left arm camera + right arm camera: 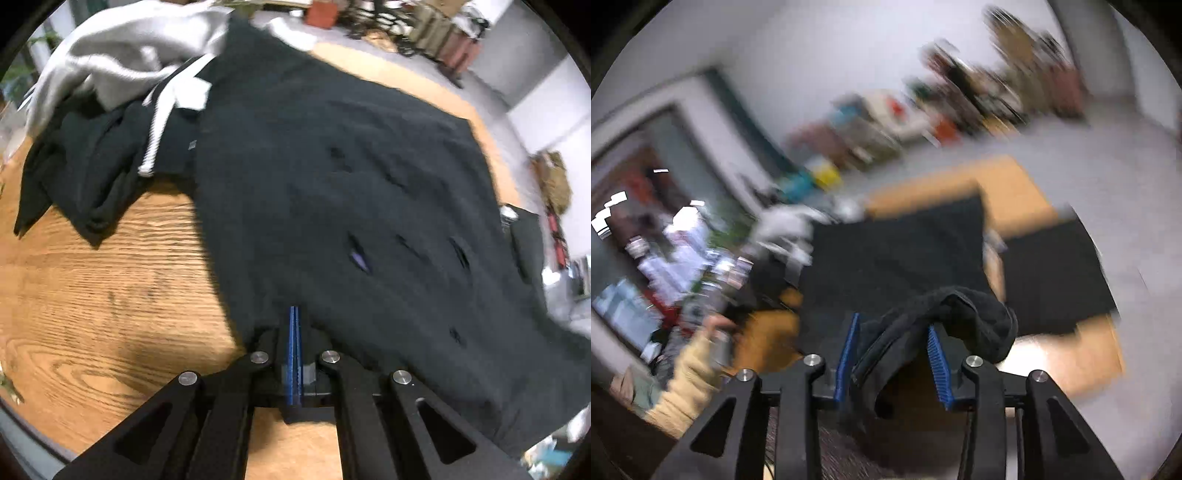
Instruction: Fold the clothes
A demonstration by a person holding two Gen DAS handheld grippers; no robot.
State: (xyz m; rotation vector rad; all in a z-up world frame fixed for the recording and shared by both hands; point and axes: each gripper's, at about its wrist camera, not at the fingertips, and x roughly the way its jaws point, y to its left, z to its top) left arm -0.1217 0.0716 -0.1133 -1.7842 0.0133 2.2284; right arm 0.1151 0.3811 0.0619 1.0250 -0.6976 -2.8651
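A large black garment [351, 177] lies spread over the wooden table [92, 295] in the left wrist view. My left gripper [294, 314] is shut, its blue pads pressed together on the garment's near edge. In the blurred right wrist view my right gripper [894, 325] is open, its blue pads [938, 354] apart, with a bunched fold of the black garment [960, 310] draped between and over them. The rest of the garment [894, 254] stretches away over the table [1015, 184].
A grey hoodie [122, 48] with a white drawstring [155, 122] and another dark garment [81, 166] lie piled at the table's far left. A dark folded piece [1056, 273] lies to the right. Cluttered shelves [886, 122] line the wall behind.
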